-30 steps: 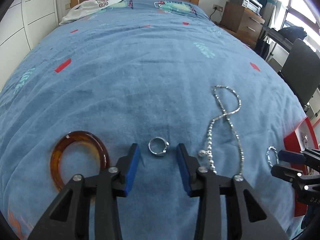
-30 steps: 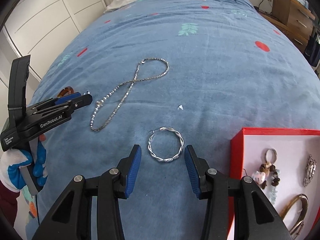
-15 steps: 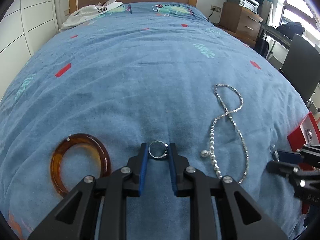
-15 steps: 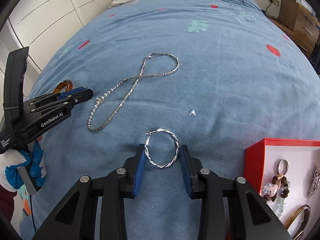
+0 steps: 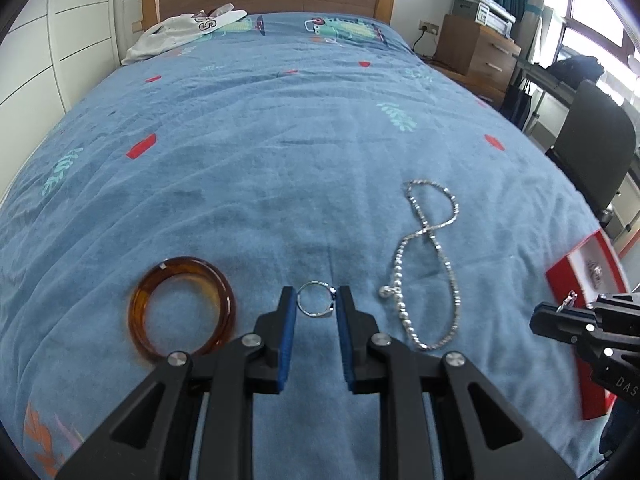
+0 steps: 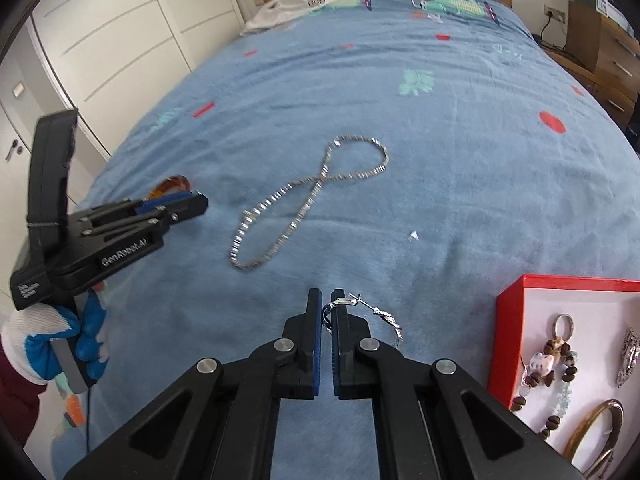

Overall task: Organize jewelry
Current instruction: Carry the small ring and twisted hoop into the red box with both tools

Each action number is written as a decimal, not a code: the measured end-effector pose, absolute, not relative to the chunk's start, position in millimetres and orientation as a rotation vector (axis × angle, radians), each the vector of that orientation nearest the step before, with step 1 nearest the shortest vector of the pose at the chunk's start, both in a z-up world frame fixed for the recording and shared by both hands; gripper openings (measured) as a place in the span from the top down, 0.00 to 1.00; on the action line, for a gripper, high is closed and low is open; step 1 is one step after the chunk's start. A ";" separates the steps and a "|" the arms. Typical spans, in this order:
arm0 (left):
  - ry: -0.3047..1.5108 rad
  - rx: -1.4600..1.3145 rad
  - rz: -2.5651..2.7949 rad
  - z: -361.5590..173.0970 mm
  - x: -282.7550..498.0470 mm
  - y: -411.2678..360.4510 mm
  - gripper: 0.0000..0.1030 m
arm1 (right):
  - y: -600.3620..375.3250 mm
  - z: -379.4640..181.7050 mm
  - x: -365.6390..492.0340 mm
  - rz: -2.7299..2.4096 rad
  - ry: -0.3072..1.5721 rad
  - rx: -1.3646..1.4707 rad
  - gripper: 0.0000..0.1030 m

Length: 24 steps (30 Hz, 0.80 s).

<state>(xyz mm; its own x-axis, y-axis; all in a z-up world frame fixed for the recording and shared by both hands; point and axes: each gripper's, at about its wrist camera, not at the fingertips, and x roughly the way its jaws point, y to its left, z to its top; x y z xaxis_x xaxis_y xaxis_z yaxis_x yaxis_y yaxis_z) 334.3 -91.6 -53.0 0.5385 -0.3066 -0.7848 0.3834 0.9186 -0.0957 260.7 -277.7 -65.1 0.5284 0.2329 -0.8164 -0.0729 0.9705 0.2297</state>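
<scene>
Left wrist view is showing the left gripper (image 5: pixel 316 306) pinching a small silver ring (image 5: pixel 316 299) between its blue pads, its jaws having just been closing on it. An amber bangle (image 5: pixel 182 310) is lying at nine o'clock of it on the blue bedspread (image 5: pixel 280 152), a beaded necklace (image 5: pixel 430 264) at two o'clock. The right gripper (image 6: pixel 326 312) is clamping a twisted hoop earring (image 6: pixel 376 314), jaws almost together, with the red box (image 6: pixel 508 320) sitting at three o'clock.

Shiny metal ring (image 5: pixel 316 299), glossy amber bangle (image 5: pixel 182 314), matt fleecy bedspread (image 5: pixel 280 152).

The left gripper (image 6: pixel 192 204) says "GenRobot.AI" on its side. The right gripper (image 5: pixel 538 318) shows "DAS".
</scene>
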 end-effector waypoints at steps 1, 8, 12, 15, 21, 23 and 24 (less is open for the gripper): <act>0.913 0.086 -0.412 -49.7 331.8 -89.8 0.82 | -277.3 -59.7 257.6 0.187 0.988 0.177 0.96; 0.870 0.110 -0.413 -13.0 304.1 -85.4 0.82 | -278.4 -23.0 236.1 0.206 0.918 0.201 0.96; 0.839 0.115 -0.428 12.0 288.1 -90.2 0.82 | -284.8 0.4 217.0 0.201 0.880 0.198 0.96; 0.814 0.125 -0.449 31.1 272.2 -101.3 0.82 | -294.2 18.2 201.6 0.190 0.855 0.190 0.96; 0.778 0.140 -0.504 59.3 239.2 -137.5 0.82 | -324.1 46.1 169.8 0.147 0.814 0.191 0.96; 0.772 0.145 -0.525 64.5 229.5 -150.5 0.82 | -338.1 51.2 157.5 0.127 0.807 0.190 0.96; 0.772 0.147 -0.542 66.6 222.3 -161.1 0.82 | -346.3 53.0 152.1 0.118 0.805 0.193 0.96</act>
<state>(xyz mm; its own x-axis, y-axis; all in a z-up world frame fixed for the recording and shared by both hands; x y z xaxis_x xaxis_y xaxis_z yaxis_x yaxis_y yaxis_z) 222.3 -161.1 66.6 0.5879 -0.4110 -0.6967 0.5160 0.8539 -0.0683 152.1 -346.3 53.0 0.6877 0.1780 -0.7038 -0.0316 0.9759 0.2159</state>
